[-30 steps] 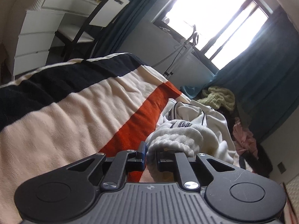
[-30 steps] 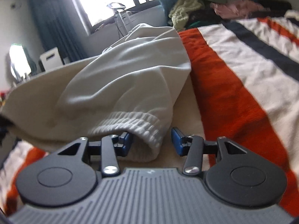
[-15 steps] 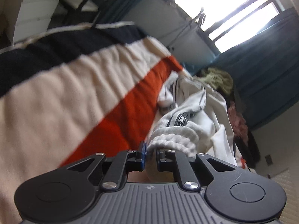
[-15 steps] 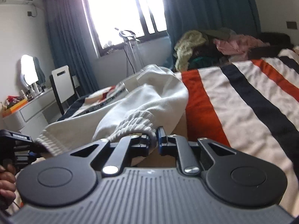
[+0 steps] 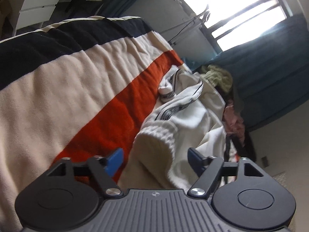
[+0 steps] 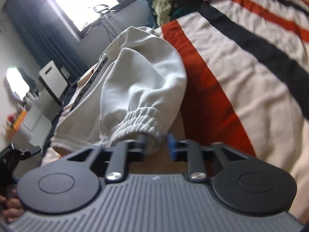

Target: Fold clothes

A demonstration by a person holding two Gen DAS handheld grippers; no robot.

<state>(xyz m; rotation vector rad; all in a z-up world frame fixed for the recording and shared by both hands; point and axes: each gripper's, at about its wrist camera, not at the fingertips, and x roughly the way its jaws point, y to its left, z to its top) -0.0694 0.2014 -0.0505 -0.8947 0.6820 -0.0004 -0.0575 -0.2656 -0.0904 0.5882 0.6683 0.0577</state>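
A white sweatshirt [image 5: 193, 114] with ribbed cuffs lies on the striped blanket [image 5: 67, 89]. In the left wrist view my left gripper [image 5: 156, 160] is open, its fingers either side of a ribbed cuff [image 5: 158, 141] without gripping it. In the right wrist view the sweatshirt [image 6: 139, 77] bulges up from the blanket [image 6: 251, 77]. My right gripper [image 6: 157, 145] has its jaws partly apart around the other ribbed cuff [image 6: 139, 123]; the left finger is inside the cuff opening and the blue pad [image 6: 171, 145] stands just off the fabric.
A heap of other clothes [image 5: 218, 77] lies at the far end of the bed below the dark blue curtains [image 5: 270, 67]. A white dresser [image 5: 34, 5] and a chair [image 6: 53, 81] stand beside the bed. The other handheld gripper [image 6: 17, 152] shows at the right view's left edge.
My left gripper has opened and let go of the cuff it held. My right gripper shut on the other cuff half a second ago and has now partly opened again.
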